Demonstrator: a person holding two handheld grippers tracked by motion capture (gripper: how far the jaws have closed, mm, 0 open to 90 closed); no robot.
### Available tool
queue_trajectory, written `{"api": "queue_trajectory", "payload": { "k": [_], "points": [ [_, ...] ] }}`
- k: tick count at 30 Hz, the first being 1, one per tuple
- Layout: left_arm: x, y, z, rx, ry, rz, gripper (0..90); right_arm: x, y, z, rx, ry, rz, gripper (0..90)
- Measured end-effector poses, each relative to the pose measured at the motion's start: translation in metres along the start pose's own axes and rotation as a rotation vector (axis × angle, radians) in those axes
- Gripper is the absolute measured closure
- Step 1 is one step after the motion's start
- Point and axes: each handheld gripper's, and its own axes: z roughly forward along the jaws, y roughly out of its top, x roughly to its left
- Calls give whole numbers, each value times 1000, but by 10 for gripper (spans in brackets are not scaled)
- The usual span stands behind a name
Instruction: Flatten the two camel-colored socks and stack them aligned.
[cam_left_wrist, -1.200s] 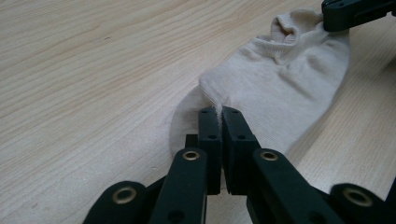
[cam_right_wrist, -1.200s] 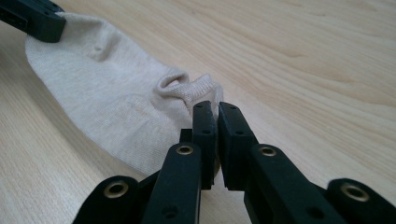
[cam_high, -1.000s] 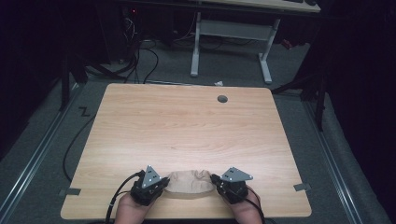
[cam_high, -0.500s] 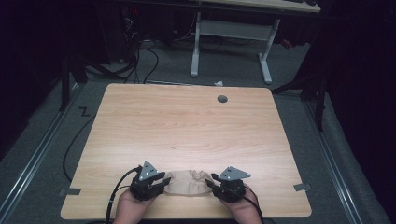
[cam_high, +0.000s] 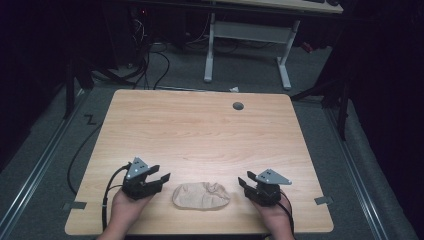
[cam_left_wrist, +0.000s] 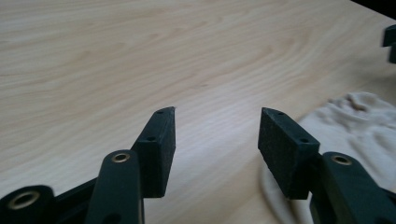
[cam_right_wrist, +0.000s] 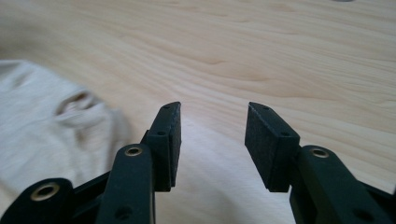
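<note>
A crumpled beige cloth lies near the front edge of the wooden table, between my two grippers. My left gripper is open just left of the cloth, nothing between its jaws. In the left gripper view the gripper points over bare wood, with the cloth off to its right. My right gripper is open just right of the cloth, apart from it. In the right gripper view the gripper faces bare wood and the cloth lies to its left.
A round cable hole sits near the table's far right. Behind the table stands a white desk frame on the grey floor, with cables trailing at the left. Dark surroundings on both sides.
Both grippers have let go of the cloth and drawn apart, left going left and right going right. The cloth now lies loose between them.
</note>
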Motion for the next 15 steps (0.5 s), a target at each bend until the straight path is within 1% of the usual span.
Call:
{"api": "queue_trajectory", "payload": {
  "k": [1,2,3,4,5,6,7,8,9,10,11,14,15],
  "points": [
    [5,-1,0,4,11,6,460,-3,0,1,0,-12,0,561],
    [16,-4,0,33,73,58,459,-11,-1,3,10,-37,-6,566],
    [16,-4,0,33,73,58,457,-16,-1,5,13,-55,-11,570],
    [23,-5,1,54,118,83,457,-16,-1,5,13,-55,-11,570],
    [31,-6,2,74,152,92,455,-22,0,6,15,-72,-14,573],
    [43,-9,3,85,181,64,455,-28,0,6,17,-90,-7,575],
    [54,-13,1,92,191,14,455,-39,-2,3,14,-112,32,581],
    [58,-16,0,95,196,-16,455,-41,-3,1,12,-115,44,584],
    [62,-18,-2,99,202,-34,455,-44,-4,0,12,-118,50,586],
    [62,-18,-2,99,202,-34,455,-44,-4,0,12,-118,50,586],
    [63,-17,-4,95,202,-48,455,-46,-5,0,18,-123,48,585],
    [60,-15,-7,81,197,-40,455,-47,-4,1,16,-128,39,585],
    [59,-15,-8,78,195,-37,456,-47,-2,1,8,-133,43,584]
  ]
}}
